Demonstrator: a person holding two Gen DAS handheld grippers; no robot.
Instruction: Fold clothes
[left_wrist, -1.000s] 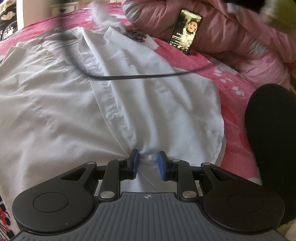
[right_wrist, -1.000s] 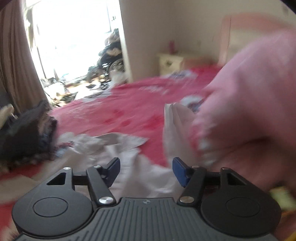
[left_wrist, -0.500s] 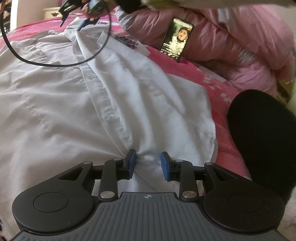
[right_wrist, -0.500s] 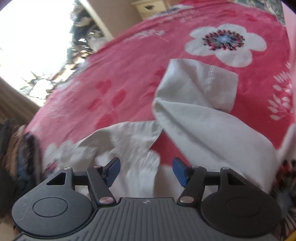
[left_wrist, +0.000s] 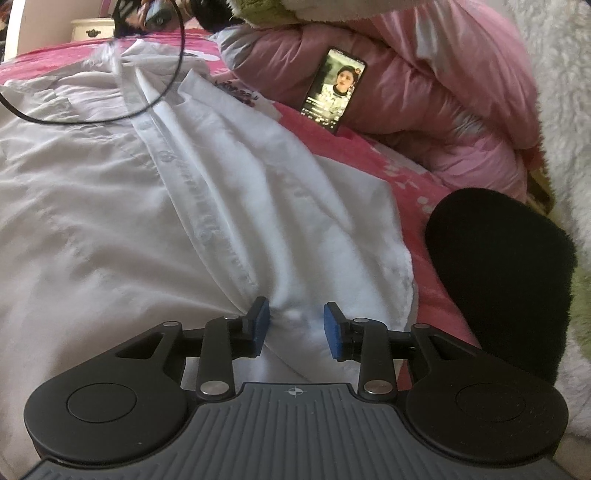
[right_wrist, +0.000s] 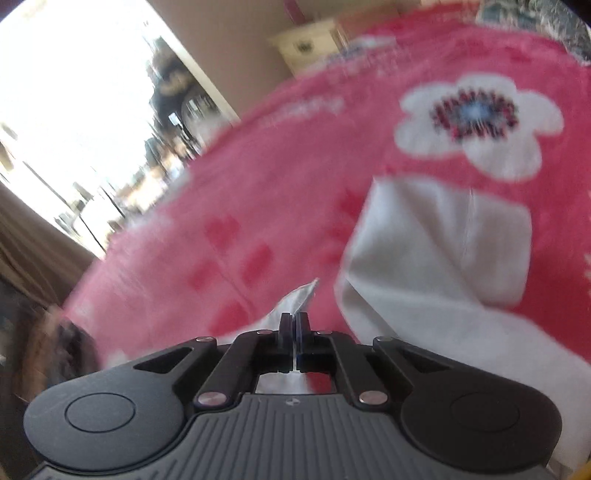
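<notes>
A white button-up shirt (left_wrist: 229, 192) lies spread front-up on the pink flowered bedspread (left_wrist: 373, 155). My left gripper (left_wrist: 295, 317) is open at the shirt's bottom hem, its blue pads straddling a bunch of fabric beside the button placket. In the right wrist view, my right gripper (right_wrist: 294, 325) is shut on a pointed white tip of the shirt (right_wrist: 301, 295) at the collar end. A shirt sleeve (right_wrist: 436, 251) lies to its right. The left wrist view shows the right gripper (left_wrist: 136, 14) blurred at the far collar, a black cable (left_wrist: 110, 118) looping down from it.
A lit phone (left_wrist: 334, 90) leans on a pink quilt (left_wrist: 443, 92) at the right. A person's black-clad leg (left_wrist: 498, 280) is beside the hem. A cream nightstand (right_wrist: 310, 44) and a bright window (right_wrist: 74, 110) are beyond the bed.
My right gripper swung down to the collar and went from open to shut on the shirt's tip. The left gripper stayed at the hem, still open.
</notes>
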